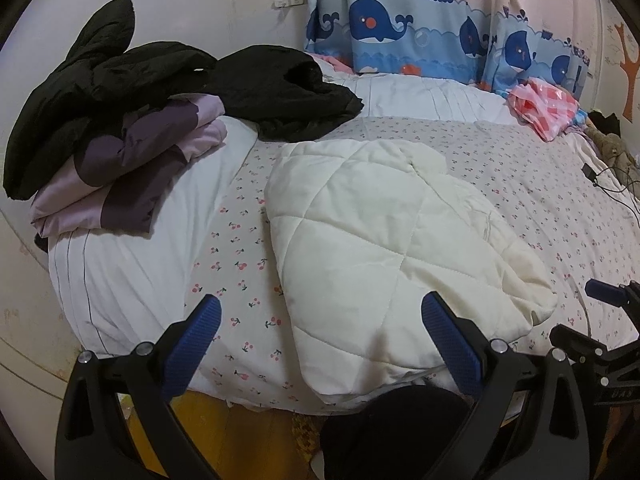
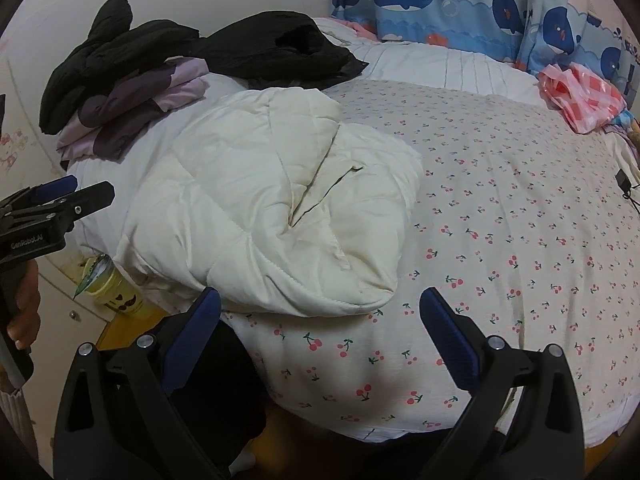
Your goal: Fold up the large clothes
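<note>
A cream quilted jacket [image 1: 384, 240] [image 2: 276, 216] lies folded in a thick bundle near the front edge of the bed [image 1: 520, 184] [image 2: 500, 208]. My left gripper [image 1: 320, 320] hovers open just in front of it, holding nothing. Its right finger overlaps the jacket's near edge in the view; I cannot tell if it touches. My right gripper [image 2: 320, 312] is open and empty, over the bed's front edge just right of the jacket. The right gripper [image 1: 608, 292] shows at the right edge of the left wrist view. The left gripper [image 2: 72, 192] shows at the left edge of the right wrist view.
A stack of folded purple and lilac clothes [image 1: 132, 168] [image 2: 132, 104] with black garments [image 1: 168, 88] [image 2: 224, 48] on top sits at the bed's back left. A pink checked bag [image 1: 548, 108] [image 2: 580, 96] and a whale curtain [image 1: 420, 24] are behind. A yellow cup [image 2: 116, 288] stands by the bed.
</note>
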Motion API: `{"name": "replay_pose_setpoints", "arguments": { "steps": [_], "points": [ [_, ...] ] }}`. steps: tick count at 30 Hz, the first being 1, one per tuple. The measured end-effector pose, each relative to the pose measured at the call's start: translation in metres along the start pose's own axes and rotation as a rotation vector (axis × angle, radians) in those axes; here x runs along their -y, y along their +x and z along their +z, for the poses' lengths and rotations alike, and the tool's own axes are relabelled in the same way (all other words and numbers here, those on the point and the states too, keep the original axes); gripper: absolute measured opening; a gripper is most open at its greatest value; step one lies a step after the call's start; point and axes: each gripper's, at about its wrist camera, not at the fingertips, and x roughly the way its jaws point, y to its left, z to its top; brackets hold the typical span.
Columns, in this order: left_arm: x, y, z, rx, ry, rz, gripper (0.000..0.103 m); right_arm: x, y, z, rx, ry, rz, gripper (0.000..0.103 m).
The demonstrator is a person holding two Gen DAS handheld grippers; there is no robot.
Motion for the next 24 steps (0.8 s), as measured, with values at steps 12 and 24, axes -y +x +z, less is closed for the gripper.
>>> {"name": "replay_pose_setpoints", "arguments": {
  "steps": [12,24],
  "points": [
    [-0.0005,0.0020,-0.0026,-0.008,0.000,0.010,0.096,0.0000,0.0028,-0.0008,-0.006,-0.007,0.009,0.096],
    [-0.0024,0.0043,-0.0018,-0.014,0.000,0.014,0.096,0.0011,0.0057,-0.0007,-0.014,-0.014,0.018,0.096]
  ]
}}
